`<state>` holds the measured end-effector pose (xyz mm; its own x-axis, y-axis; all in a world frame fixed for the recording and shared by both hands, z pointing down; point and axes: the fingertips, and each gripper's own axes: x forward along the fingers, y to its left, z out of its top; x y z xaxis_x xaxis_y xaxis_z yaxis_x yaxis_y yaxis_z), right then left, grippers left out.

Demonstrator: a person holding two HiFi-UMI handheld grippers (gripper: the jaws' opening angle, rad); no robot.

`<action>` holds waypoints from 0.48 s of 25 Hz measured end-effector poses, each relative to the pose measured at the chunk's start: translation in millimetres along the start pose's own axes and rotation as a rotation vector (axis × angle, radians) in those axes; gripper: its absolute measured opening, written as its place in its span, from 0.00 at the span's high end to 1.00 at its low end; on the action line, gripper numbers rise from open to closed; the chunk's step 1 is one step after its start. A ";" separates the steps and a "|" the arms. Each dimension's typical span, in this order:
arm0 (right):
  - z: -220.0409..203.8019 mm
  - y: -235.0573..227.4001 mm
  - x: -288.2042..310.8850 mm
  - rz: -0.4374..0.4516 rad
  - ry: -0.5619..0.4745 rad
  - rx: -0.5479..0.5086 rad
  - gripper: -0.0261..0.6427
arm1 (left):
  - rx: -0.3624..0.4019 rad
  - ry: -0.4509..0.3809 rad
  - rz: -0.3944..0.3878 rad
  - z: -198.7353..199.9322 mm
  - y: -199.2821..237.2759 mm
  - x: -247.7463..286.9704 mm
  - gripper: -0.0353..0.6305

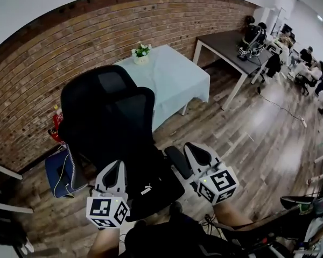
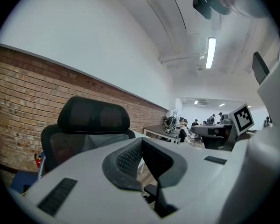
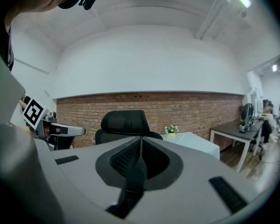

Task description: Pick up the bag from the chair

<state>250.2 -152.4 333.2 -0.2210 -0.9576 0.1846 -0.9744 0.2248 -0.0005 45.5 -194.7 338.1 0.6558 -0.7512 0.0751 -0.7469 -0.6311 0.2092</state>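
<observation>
Lying dark on the dark seat of the chair (image 1: 110, 109), the bag (image 1: 151, 186) shows mainly by its small white logo; I cannot make out its outline or long axis. It sits between the two grippers. The left gripper (image 1: 116, 168) is just beside it, while the right gripper (image 1: 197, 148) stands past the armrest (image 1: 177, 163). Both have their jaws pressed together on nothing, so the left looks better placed once opened.
</observation>
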 end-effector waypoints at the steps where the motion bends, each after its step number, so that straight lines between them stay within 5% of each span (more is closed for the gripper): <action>1: 0.2 -0.1 5.5 0.030 0.004 -0.005 0.93 | -0.008 0.007 0.033 -3.1 4.0 -0.8 0.93; 12: -32.6 -1.5 52.2 0.254 0.071 -0.005 0.93 | -0.076 0.027 0.306 -37.6 25.2 -18.3 0.93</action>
<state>241.4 -196.9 374.9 -0.4549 -0.8554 0.2476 -0.8878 0.4574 -0.0509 18.8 -189.6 378.7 0.4050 -0.8980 0.1719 -0.9005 -0.3593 0.2449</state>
